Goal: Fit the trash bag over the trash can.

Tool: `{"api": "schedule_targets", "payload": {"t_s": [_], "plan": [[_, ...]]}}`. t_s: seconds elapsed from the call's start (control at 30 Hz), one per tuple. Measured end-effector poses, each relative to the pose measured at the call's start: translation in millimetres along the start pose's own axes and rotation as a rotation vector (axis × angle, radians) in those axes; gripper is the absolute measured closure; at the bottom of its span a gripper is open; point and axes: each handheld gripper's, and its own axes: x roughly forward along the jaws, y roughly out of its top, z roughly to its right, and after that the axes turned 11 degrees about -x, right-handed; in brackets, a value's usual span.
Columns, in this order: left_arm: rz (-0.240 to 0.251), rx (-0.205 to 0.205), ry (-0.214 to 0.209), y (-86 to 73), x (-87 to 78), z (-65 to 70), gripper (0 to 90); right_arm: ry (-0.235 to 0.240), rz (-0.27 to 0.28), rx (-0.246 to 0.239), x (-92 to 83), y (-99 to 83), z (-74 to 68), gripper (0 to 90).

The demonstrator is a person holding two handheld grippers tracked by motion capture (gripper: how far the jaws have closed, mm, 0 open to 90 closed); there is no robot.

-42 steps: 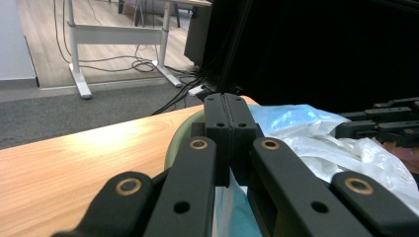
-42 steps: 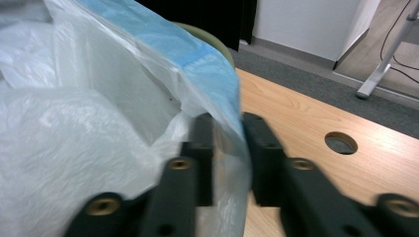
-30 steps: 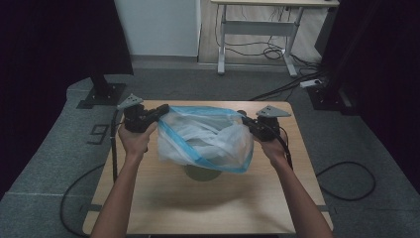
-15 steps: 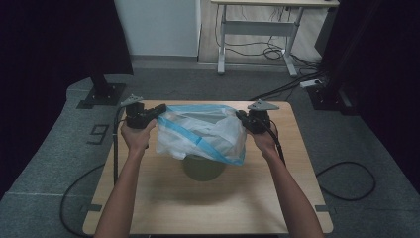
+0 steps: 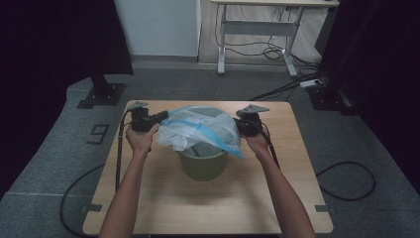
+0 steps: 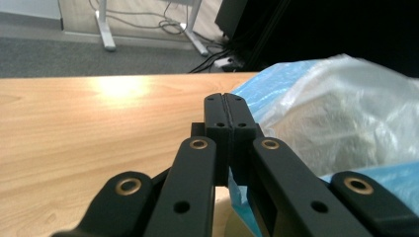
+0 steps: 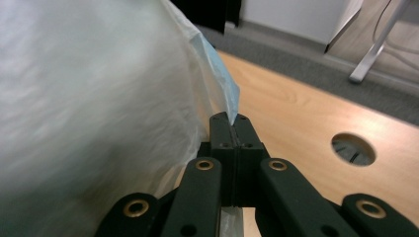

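The bin (image 5: 202,161) and the bag (image 5: 198,130) stretched over it blocked the table's (image 5: 163,208) centre. Bare wood lay open from four through eight o'clock (the person's forearms (image 5: 131,188) crossed it); a narrow strip stayed free at twelve.

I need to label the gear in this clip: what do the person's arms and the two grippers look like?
Both forearms are bare, no sleeves. The left gripper and right gripper are black, each topped by a grey three-cornered plate and trailing a black cable. Close up, their flat black linkage bars carry brass-coloured pivot rings and small holes.
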Motion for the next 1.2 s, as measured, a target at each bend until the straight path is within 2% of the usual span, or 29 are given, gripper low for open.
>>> {"api": "schedule_targets", "payload": {"t_s": [0.13, 0.3, 0.37, 0.4, 0.47, 0.57, 0.63, 0.7, 0.73, 0.8, 0.87, 0.9, 0.97, 1.07, 1.1, 1.2], "plan": [[-0.031, -0.007, 0.02, -6.7, 4.2, -4.3, 89.7, 0.025, -0.051, 0.01, 9.2, -8.3, -1.7, 88.3], [-0.045, -0.012, 0.008, -13.3, 2.8, -8.0, 89.6, 0.034, -0.065, 0.021, 13.4, -18.5, -3.1, 88.3], [-0.042, -0.01, -0.003, -15.4, 0.7, -7.6, 89.6, 0.01, -0.047, 0.066, 10.4, -21.7, 0.4, 85.4], [-0.04, -0.009, -0.005, -15.5, -0.1, -7.0, 89.6, -0.007, -0.031, 0.085, 7.5, -20.7, 2.6, 78.7], [-0.039, -0.003, -0.005, -15.3, -1.2, -5.9, 89.6, -0.039, 0.008, 0.114, -0.9, -17.6, 8.1, 72.9], [-0.034, -0.005, -0.003, -15.0, -2.2, -6.1, 89.6, -0.087, 0.055, 0.135, -15.9, -12.5, 15.3, 63.4], [-0.031, -0.007, -0.002, -15.2, -2.7, -6.3, 89.6, -0.107, 0.086, 0.158, -26.5, -10.5, 20.4, 61.5], [-0.029, -0.007, -0.003, -15.4, -2.8, -6.2, 89.6, -0.117, 0.109, 0.16, -37.3, -8.4, 23.3, 59.6], [-0.029, -0.006, -0.002, -15.7, -2.8, -6.1, 89.6, -0.117, 0.109, 0.16, -37.3, -8.4, 23.3, 59.6], [-0.03, -0.002, 0.0, -16.2, -3.0, -5.6, 89.6, -0.103, 0.124, 0.156, -49.2, -6.0, 22.5, 59.1], [-0.028, 0.003, 0.001, -16.1, -3.5, -5.2, 89.6, -0.067, 0.148, 0.118, -66.0, -2.6, 13.9, 57.5], [-0.026, 0.005, 0.003, -16.0, -4.0, -5.0, 89.6, -0.029, 0.162, 0.1, -78.0, -1.3, 6.1, 56.3], [-0.022, 0.009, 0.003, -15.7, -5.5, -4.5, 89.6, 0.01, 0.172, 0.067, -90.3, -1.5, -3.4, 54.9], [-0.015, 0.014, 0.005, -14.6, -9.2, -3.2, 89.6, 0.075, 0.18, 0.021, -109.6, -7.2, -19.6, 52.6], [-0.015, 0.014, 0.005, -14.6, -9.2, -3.2, 89.6, 0.075, 0.18, 0.021, -109.6, -7.2, -19.6, 52.6], [-0.011, 0.012, 0.008, -14.0, -10.7, -3.5, 89.6, 0.121, 0.167, -0.016, -127.2, -21.2, -34.5, 49.3]]}}
